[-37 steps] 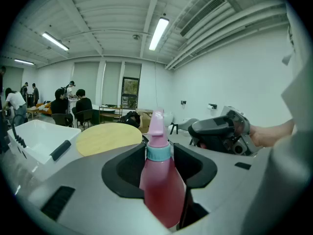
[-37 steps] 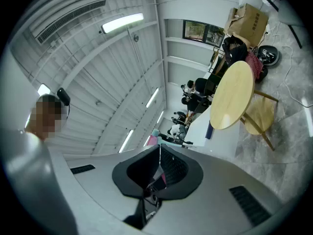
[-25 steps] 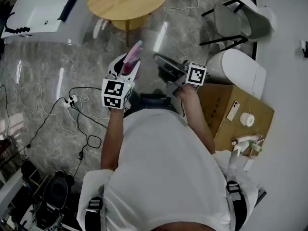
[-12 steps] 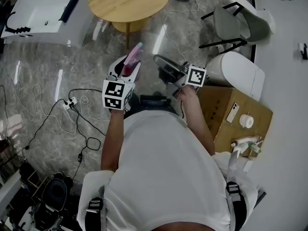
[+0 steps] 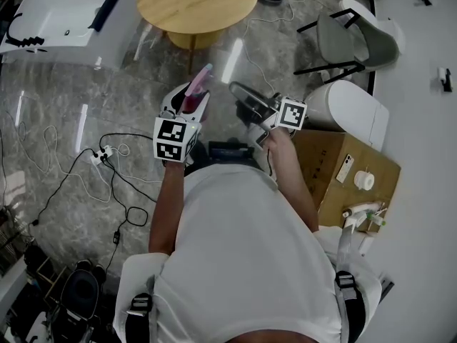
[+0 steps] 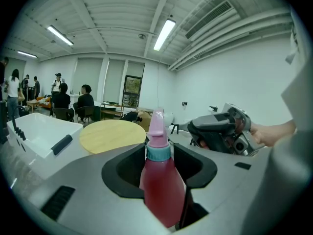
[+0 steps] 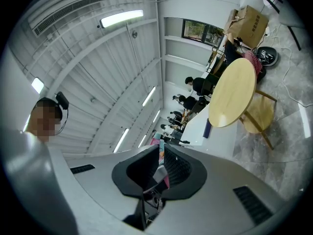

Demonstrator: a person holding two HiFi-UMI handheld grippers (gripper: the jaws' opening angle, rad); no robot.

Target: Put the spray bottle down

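Observation:
The spray bottle (image 5: 194, 90) has a red-pink body, a teal collar and a pink nozzle (image 6: 157, 126). My left gripper (image 5: 190, 104) is shut on its body (image 6: 162, 182) and holds it upright in the air, above the marble floor. My right gripper (image 5: 240, 93) is held just to the right of the bottle, its jaws closed together with nothing in them. In the left gripper view the right gripper (image 6: 221, 130) shows beside the bottle with a hand behind it. In the right gripper view the narrow slit between the right gripper's (image 7: 161, 155) jaws shows a sliver of the pink bottle (image 7: 158, 146).
A round wooden table (image 5: 196, 2) stands ahead, with a white tub (image 5: 61, 16) to its left. At right are a grey chair (image 5: 350, 38), a white rounded bin (image 5: 350, 106) and a cardboard box (image 5: 343, 170) carrying small items. Cables and a power strip (image 5: 107, 152) lie on the floor.
Both grippers keep their pose, and the bottle stays held. Only the head view has shifted a little, so the table and floor sit slightly to the right.

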